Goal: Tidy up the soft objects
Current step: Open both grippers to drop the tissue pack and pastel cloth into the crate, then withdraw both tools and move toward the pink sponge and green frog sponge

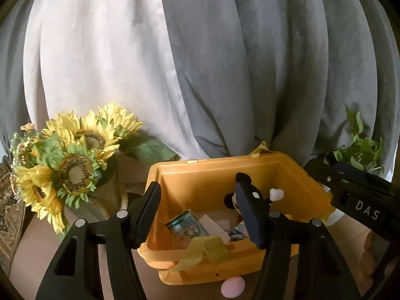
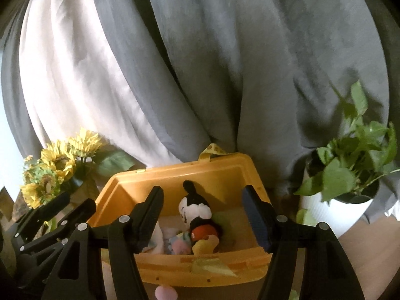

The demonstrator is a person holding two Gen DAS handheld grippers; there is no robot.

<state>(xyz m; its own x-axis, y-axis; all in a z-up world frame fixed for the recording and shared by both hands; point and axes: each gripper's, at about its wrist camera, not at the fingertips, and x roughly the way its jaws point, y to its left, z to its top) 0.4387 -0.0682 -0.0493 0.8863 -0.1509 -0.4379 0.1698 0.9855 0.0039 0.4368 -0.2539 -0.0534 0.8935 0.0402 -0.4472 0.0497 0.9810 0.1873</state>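
Note:
An open yellow plastic box [image 1: 225, 172] [image 2: 155, 177] stands on the table with its lid raised behind it. Inside lie a Mickey Mouse plush [image 2: 197, 212] [image 1: 231, 200], a small picture packet [image 1: 187, 227] and pastel soft toys [image 2: 177, 242]. A pink pompom [image 1: 232, 286] [image 2: 166, 292] lies on the table in front of the box. My left gripper [image 1: 202, 215] is open and empty, just before the box's front rim. My right gripper [image 2: 203, 215] is open and empty, over the box front. The right gripper's body [image 1: 360, 200] shows at the right of the left wrist view.
Artificial sunflowers [image 1: 72, 160] [image 2: 57, 167] stand left of the box. A potted green plant in a white pot [image 2: 350, 175] [image 1: 360, 150] stands to the right. Grey and white curtains [image 1: 200, 62] hang close behind. A yellow strap [image 1: 212, 247] drapes over the box front.

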